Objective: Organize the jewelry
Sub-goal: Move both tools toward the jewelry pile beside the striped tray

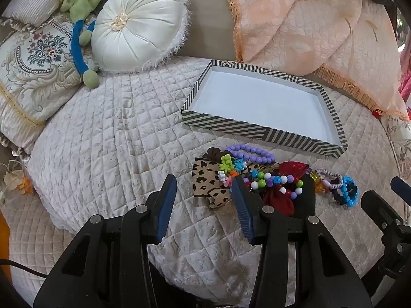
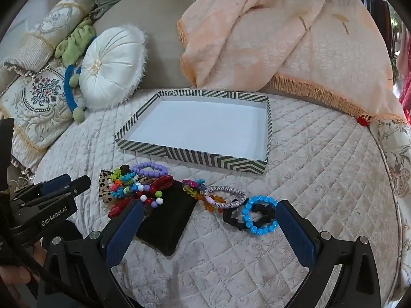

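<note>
Jewelry (image 2: 164, 192) lies strung out in a row just ahead of my two grippers, its long axis running left to right across the quilted bedspread (image 2: 308, 179), parallel to the near wall of the striped tray (image 2: 195, 154) beyond it. Off my left gripper (image 1: 203, 195), whose jaws stand apart with nothing between them, the right finger sits just in front of a leopard-print bow (image 1: 205, 182) and a tangle of coloured bead bracelets (image 1: 272, 182); a purple bead bracelet (image 1: 250, 151) lies farther out. Ahead of my right gripper (image 2: 208, 218), spread fully wide and holding nothing, a black pouch (image 2: 167, 220) rests by the left finger, then a braided hair tie (image 2: 226, 196), a black scrunchie (image 2: 239, 220) and a blue bead bracelet (image 2: 259, 215) just beside the right finger. Cushions (image 1: 138, 23) and a peach throw (image 2: 257, 38) stand well beyond.
</note>
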Demonstrator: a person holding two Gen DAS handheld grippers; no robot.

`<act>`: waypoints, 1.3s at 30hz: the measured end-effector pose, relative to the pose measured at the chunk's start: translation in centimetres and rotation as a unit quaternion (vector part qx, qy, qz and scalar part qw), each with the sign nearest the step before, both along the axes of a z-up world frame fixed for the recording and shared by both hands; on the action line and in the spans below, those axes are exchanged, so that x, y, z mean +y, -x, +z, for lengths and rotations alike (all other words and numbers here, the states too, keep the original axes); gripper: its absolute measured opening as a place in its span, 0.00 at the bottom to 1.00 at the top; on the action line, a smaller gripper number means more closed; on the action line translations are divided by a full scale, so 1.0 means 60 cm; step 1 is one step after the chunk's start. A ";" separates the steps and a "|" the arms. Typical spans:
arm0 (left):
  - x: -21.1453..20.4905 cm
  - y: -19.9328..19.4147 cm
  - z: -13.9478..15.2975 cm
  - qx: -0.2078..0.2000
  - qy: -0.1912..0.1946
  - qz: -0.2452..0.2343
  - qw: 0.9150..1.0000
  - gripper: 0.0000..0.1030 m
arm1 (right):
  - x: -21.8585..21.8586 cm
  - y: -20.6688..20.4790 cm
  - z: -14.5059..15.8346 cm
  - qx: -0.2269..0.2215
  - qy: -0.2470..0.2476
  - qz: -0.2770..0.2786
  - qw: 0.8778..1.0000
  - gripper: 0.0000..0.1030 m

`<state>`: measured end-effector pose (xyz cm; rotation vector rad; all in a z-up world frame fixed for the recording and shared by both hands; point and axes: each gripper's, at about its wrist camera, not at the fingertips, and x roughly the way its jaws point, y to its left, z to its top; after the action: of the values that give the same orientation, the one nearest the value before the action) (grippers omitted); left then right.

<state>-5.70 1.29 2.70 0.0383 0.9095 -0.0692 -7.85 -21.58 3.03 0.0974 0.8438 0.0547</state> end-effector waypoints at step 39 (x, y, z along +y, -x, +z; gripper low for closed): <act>0.047 -0.004 -0.010 0.036 0.036 0.002 0.999 0.43 | -0.023 0.001 -0.018 0.038 -0.007 0.021 0.999 0.99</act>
<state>-5.44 4.13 2.09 -0.0332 0.9792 -0.0990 -7.89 -22.96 1.95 0.0956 0.9212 0.0966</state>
